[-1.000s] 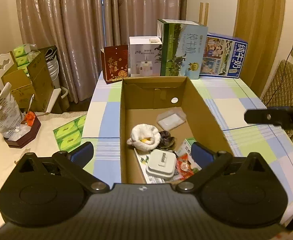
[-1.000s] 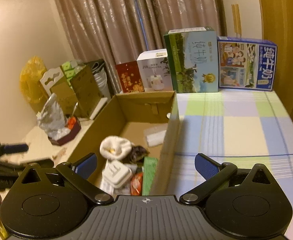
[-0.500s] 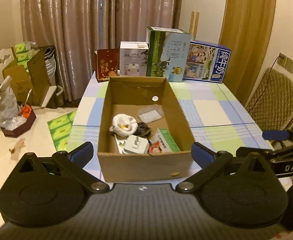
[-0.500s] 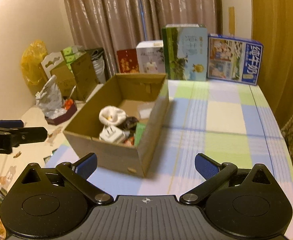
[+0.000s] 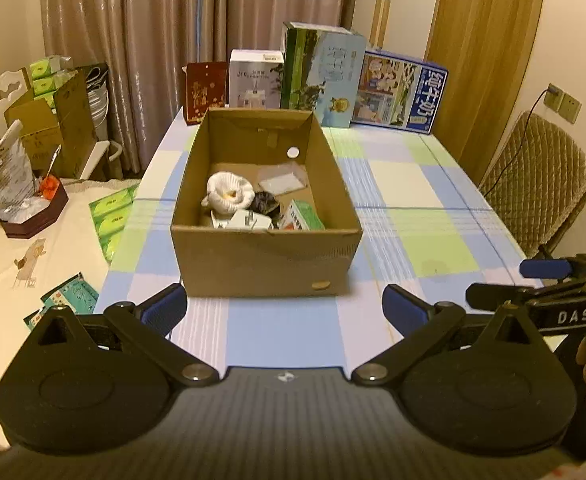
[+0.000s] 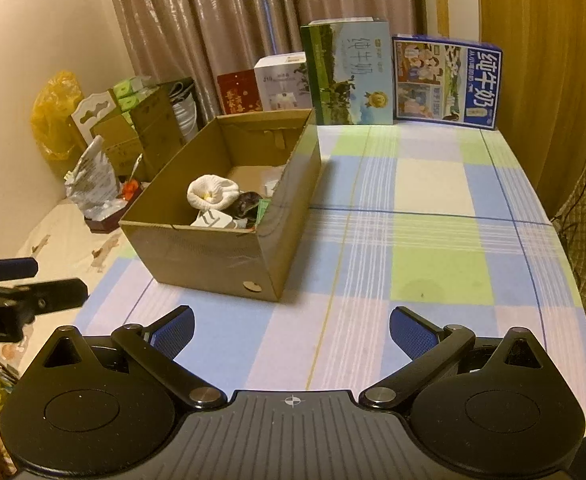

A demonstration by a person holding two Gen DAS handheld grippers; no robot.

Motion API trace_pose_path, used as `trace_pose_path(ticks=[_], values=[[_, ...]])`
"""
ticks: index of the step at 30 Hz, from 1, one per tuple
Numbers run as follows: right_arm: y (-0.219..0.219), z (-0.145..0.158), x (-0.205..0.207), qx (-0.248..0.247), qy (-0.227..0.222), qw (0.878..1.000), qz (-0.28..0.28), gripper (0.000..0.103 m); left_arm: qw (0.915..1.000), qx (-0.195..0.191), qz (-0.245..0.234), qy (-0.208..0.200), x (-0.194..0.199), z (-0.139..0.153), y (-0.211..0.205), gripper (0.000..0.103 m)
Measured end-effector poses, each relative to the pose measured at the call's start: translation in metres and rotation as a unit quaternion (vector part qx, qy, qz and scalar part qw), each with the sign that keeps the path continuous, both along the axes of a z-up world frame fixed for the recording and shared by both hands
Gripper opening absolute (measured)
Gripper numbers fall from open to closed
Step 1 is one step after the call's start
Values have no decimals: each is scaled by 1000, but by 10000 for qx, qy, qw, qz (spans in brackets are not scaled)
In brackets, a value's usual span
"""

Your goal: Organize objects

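Observation:
An open cardboard box point(image 5: 265, 258) stands on the checked table point(image 5: 413, 240); it also shows in the right wrist view point(image 6: 209, 258). Inside lie a white cloth pouch point(image 5: 227, 194), a white adapter point(image 5: 249, 221), a dark object point(image 5: 265, 203), a green packet point(image 5: 304, 216) and a clear bag point(image 5: 282, 179). My left gripper point(image 5: 283, 307) is open and empty, held back from the box's near wall. My right gripper point(image 6: 291, 330) is open and empty, near the table's front edge, right of the box.
Several cartons stand along the table's far edge: a red one point(image 5: 206, 92), a white one point(image 5: 256, 79), a green milk carton point(image 5: 321, 73) and a blue milk carton point(image 5: 399, 96). A chair point(image 5: 541, 192) stands right. Boxes and clutter point(image 5: 33, 128) lie left.
Both grippers have pulled back from over the box toward the table's near edge. The box and its contents have not moved.

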State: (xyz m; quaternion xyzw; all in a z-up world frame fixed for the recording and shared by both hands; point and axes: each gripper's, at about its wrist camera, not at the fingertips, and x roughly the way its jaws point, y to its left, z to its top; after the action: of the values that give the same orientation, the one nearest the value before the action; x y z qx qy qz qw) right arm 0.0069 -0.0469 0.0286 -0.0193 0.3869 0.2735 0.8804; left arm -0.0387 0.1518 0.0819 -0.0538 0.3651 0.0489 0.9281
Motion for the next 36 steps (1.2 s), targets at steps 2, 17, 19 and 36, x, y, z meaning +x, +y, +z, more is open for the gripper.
trace_pose_path(ticks=[2, 17, 19, 36], values=[[1, 0, -1, -36, -37, 10000, 8, 101, 10000, 54, 12, 46, -1, -4, -3, 102], [1, -2, 0, -82, -56, 9999, -32, 101, 9998, 120, 74, 108, 1, -11, -11, 102], [1, -2, -1, -88, -69, 9999, -36, 101, 9998, 122, 75, 122, 1, -12, -11, 102], [3, -6, -2, -116, -60, 9999, -16, 101, 9998, 103, 80, 143, 3, -16, -12, 102]])
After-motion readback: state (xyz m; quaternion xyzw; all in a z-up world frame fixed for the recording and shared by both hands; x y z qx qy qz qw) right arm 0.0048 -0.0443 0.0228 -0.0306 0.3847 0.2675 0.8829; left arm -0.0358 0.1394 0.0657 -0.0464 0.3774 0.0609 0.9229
